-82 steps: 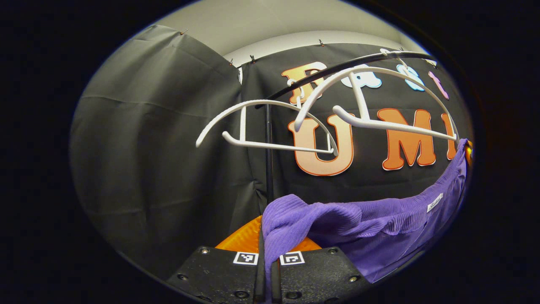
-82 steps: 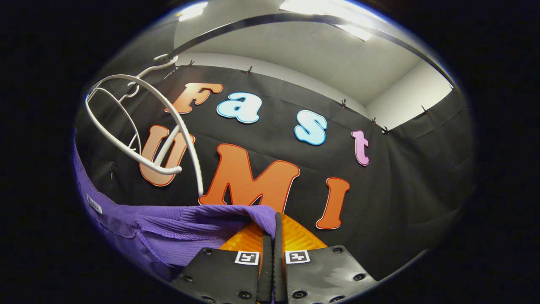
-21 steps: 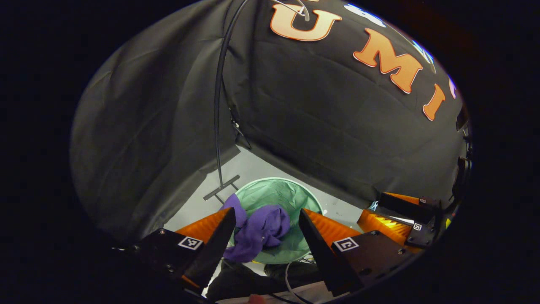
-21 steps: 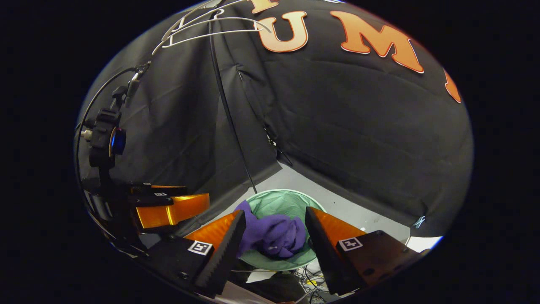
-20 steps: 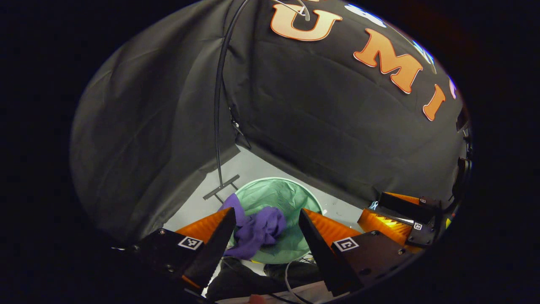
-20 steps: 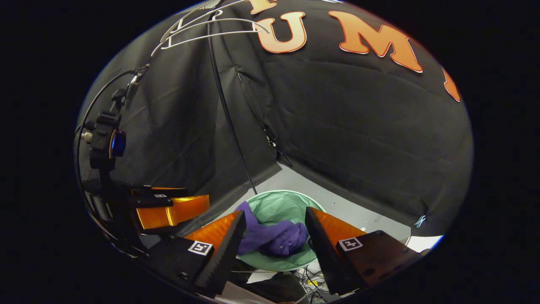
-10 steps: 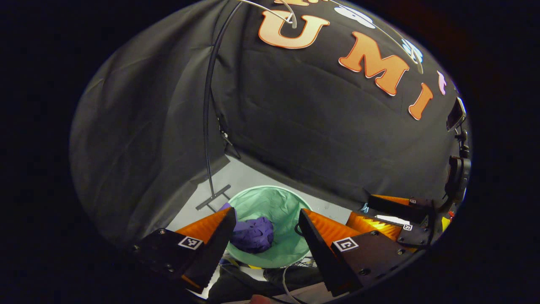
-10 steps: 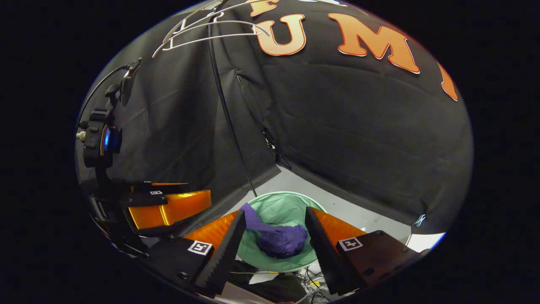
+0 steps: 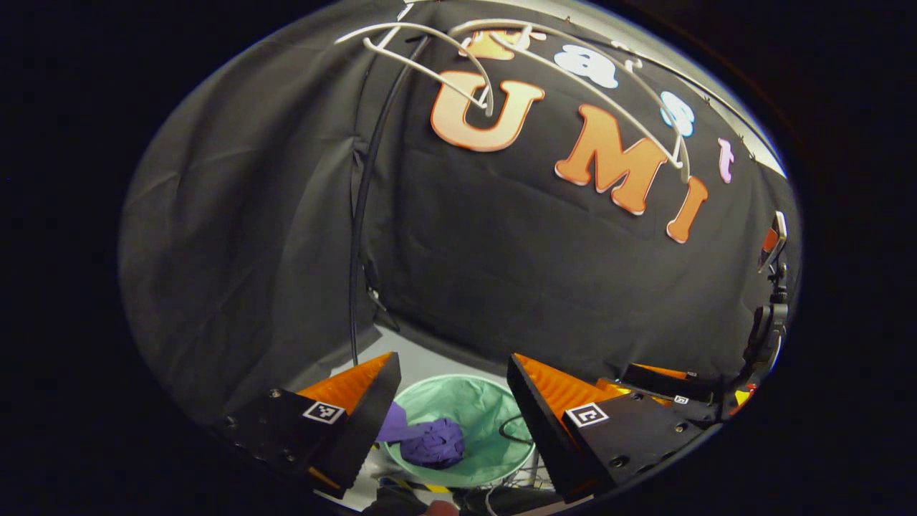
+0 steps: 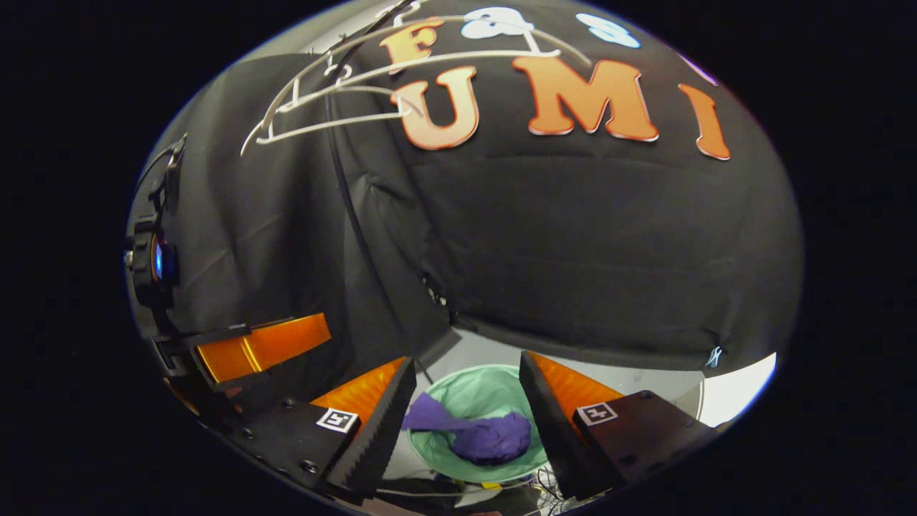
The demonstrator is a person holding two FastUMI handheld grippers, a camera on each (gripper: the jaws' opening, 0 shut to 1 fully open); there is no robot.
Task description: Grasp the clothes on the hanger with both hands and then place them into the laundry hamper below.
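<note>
Purple knit garment (image 9: pixel 430 444): bunched inside round green mesh laundry hamper (image 9: pixel 494 416), one flap over its rim, below both grippers. White plastic hangers (image 10: pixel 337 107): bare, overhead. Left gripper (image 9: pixel 451 408), right gripper (image 10: pixel 466 408): fingers apart, empty. Task judged essentially complete.

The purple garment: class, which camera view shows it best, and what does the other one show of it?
The right gripper view shows the purple garment best: it lies bunched in the green laundry hamper, one corner draped toward the rim, between the open fingers. The left gripper view shows it smaller and partly hidden behind a finger.
</note>
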